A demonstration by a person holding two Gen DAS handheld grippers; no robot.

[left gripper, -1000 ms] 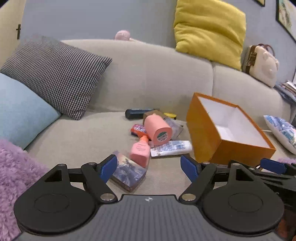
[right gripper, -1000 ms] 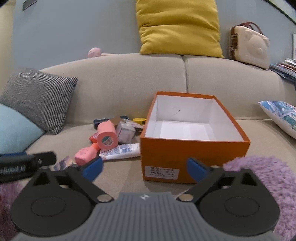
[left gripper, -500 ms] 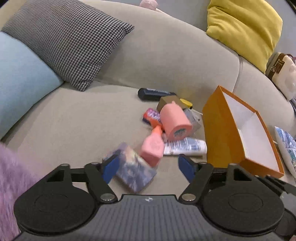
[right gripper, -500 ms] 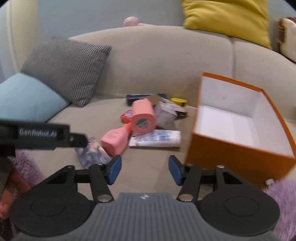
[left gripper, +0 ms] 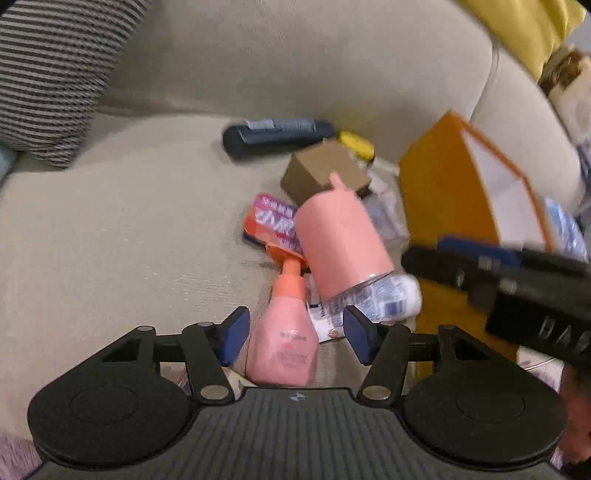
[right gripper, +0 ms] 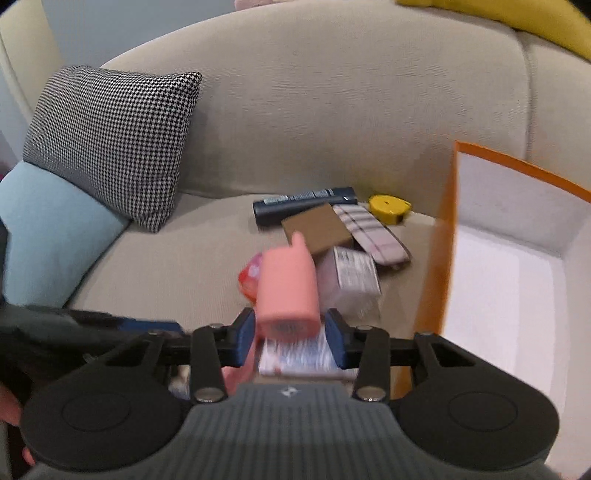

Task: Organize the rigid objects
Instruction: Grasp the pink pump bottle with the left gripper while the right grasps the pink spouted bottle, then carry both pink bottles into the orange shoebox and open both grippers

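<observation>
pink bottle, orange box, houndstooth black-and-white cushion, yellow tape measure.

A home living room is indicated — a beige sofa is seen, with a houndstooth cushion and a light blue cushion at nine o'clock, a yellow cushion at one o'clock, and household items scattered on the seat.
</observation>
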